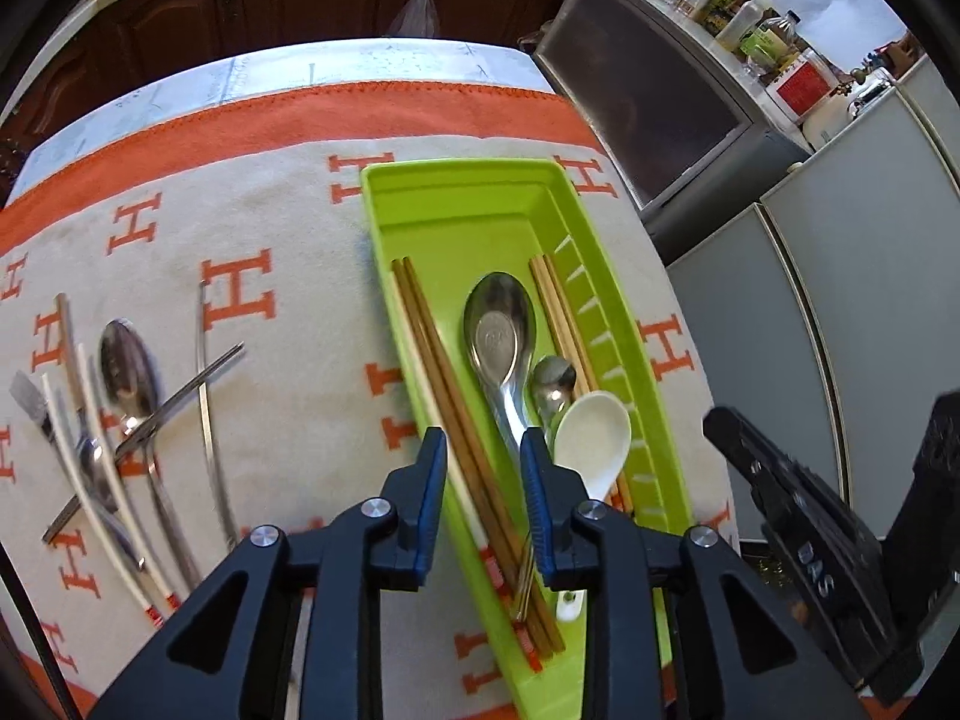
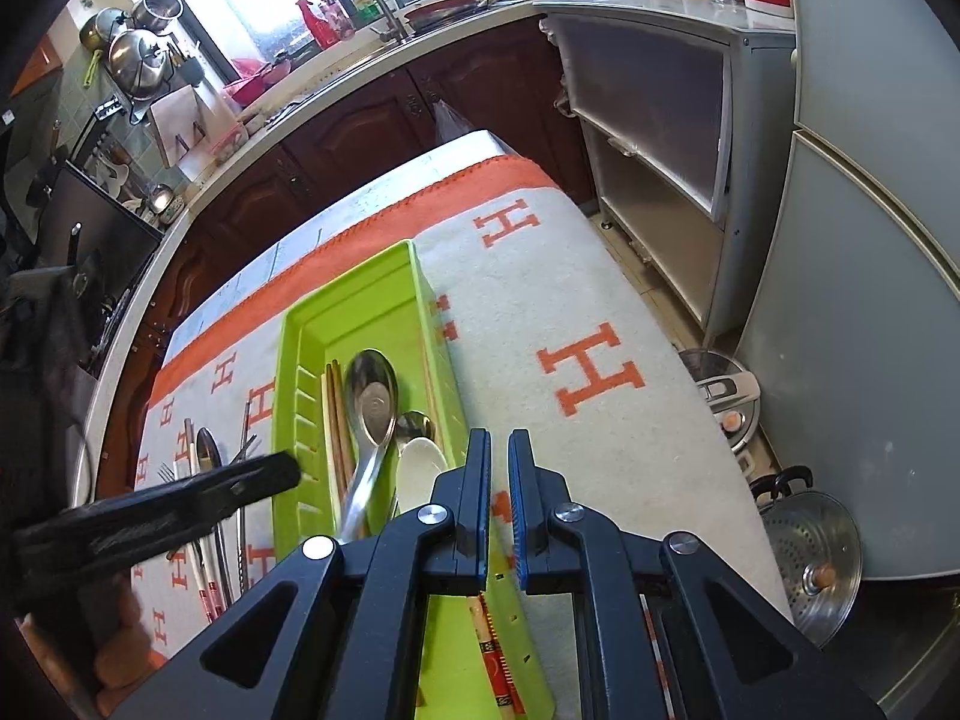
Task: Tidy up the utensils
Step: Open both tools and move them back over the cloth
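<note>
Ahead of the left claw [image 1: 483, 462], the tray [image 1: 474, 192] is glossy green plastic holding a shiny metal spoon [image 1: 499, 324], wooden chopsticks [image 1: 444, 384] and a matt white spoon [image 1: 591, 432]. The cloth [image 1: 288, 210] beneath looks soft and woolly.

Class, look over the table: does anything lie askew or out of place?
Yes. Left of the green tray, loose cutlery lies jumbled: metal chopsticks cross each other, and a spoon overlaps white chopsticks. Inside the tray, pieces lie roughly parallel.

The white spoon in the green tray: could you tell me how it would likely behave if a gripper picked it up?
The white spoon looks glossy and smooth, so it may slip between narrow pads. It looks like ceramic or melamine: probably stiff, and possibly chippable if dropped. It rests partly on the metal spoons in the green tray, so lifting may nudge them.
</note>
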Demonstrator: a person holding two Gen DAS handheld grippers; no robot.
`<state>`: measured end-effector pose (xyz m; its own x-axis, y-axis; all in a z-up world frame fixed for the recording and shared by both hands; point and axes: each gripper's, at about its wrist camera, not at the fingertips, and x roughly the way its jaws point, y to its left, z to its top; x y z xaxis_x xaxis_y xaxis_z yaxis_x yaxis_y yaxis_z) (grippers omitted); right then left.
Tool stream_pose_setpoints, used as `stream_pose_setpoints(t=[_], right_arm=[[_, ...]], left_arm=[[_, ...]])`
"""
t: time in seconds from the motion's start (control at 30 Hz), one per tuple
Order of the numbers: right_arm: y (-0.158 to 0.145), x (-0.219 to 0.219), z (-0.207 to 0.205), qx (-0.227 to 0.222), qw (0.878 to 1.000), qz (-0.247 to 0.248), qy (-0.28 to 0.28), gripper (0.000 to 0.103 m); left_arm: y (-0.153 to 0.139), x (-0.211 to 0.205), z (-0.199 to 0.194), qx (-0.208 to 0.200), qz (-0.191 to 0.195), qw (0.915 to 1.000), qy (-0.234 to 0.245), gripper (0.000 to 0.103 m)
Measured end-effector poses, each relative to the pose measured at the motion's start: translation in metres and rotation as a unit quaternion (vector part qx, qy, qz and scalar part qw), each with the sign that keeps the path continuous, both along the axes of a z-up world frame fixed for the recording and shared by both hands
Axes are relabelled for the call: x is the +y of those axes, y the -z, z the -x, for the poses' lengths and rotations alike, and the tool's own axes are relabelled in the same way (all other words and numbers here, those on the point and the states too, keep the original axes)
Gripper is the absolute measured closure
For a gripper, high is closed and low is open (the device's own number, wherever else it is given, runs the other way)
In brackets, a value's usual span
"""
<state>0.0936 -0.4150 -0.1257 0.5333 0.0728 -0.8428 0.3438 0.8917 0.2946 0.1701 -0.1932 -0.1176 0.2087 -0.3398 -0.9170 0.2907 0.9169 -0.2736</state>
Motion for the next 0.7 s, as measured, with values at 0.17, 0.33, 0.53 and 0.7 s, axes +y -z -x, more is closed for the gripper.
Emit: stream_pose_setpoints(t=[0.17, 0.33, 0.53, 0.7], right_arm=[[-0.007, 0.016, 0.005, -0.004, 1.0, 0.001, -0.015, 0.097], [-0.017, 0.041, 0.013, -0.005, 0.999, 0.002, -0.043, 0.097], [-0.026, 0.079, 0.024, -0.004, 0.997, 0.008, -0.082, 0.097], [-0.028, 0.115, 0.029, 0.004, 0.993, 0.006, -0.117, 0.097]], left_arm=[[-0.012, 0.028, 0.028, -0.013, 0.003, 0.9999, -0.011, 0.072], [-0.01, 0.066, 0.057, -0.012, -0.005, 0.9994, -0.031, 0.072], [-0.005, 0.114, 0.079, -0.006, -0.009, 0.9977, -0.067, 0.072], [-0.004, 0.153, 0.09, -0.007, -0.008, 0.995, -0.1, 0.072]])
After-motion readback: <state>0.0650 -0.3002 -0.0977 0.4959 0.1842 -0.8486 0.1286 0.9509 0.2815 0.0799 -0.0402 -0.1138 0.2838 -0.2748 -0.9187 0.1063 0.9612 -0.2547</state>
